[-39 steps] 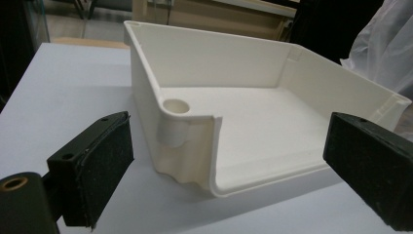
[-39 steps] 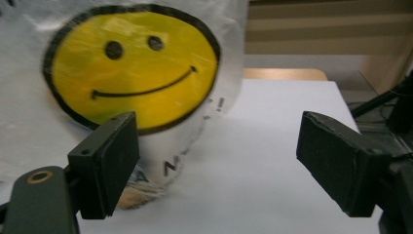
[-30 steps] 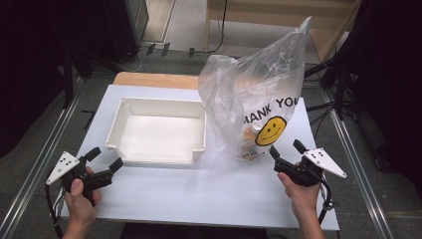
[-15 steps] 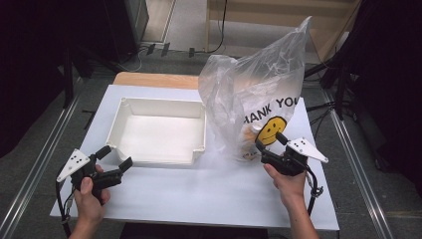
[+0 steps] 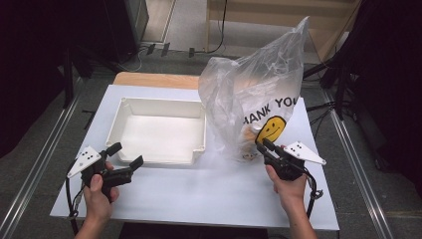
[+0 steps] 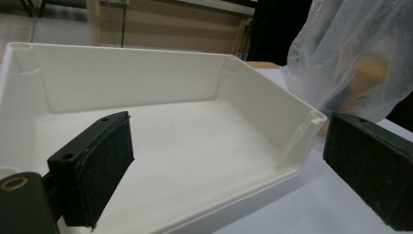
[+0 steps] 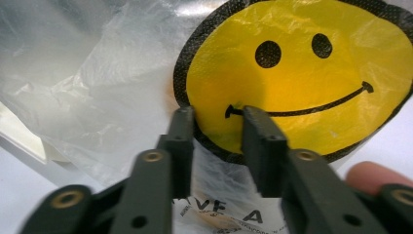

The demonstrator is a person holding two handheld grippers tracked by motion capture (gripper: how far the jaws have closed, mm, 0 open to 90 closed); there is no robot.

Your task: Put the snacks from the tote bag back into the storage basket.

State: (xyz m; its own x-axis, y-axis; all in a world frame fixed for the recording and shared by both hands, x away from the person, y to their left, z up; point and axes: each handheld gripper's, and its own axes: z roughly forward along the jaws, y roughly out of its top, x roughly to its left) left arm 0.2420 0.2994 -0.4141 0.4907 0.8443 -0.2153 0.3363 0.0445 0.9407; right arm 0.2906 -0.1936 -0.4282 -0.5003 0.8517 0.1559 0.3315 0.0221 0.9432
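A clear plastic bag (image 5: 249,94) printed with a yellow smiley (image 5: 270,129) stands on the right of the table, with tan items dimly visible inside. My right gripper (image 5: 262,144) is at the bag's lower front. In the right gripper view the right gripper (image 7: 219,114) has its jaws narrowed to a small gap, tips against the smiley (image 7: 302,68). An empty white bin (image 5: 164,132) sits left of the bag. My left gripper (image 5: 125,153) stands wide open at the bin's near left corner. In the left gripper view the left gripper (image 6: 229,126) frames the bin (image 6: 146,87).
The white table (image 5: 199,194) has bare room along its front edge between the two hands. A wooden board (image 5: 154,79) lies behind the bin. Metal rails run along both sides of the table, and cables lie on the floor beyond.
My right gripper has moved forward and left up to the bag's smiley, and its jaws have narrowed. My left gripper has moved right and forward to the bin's near corner.
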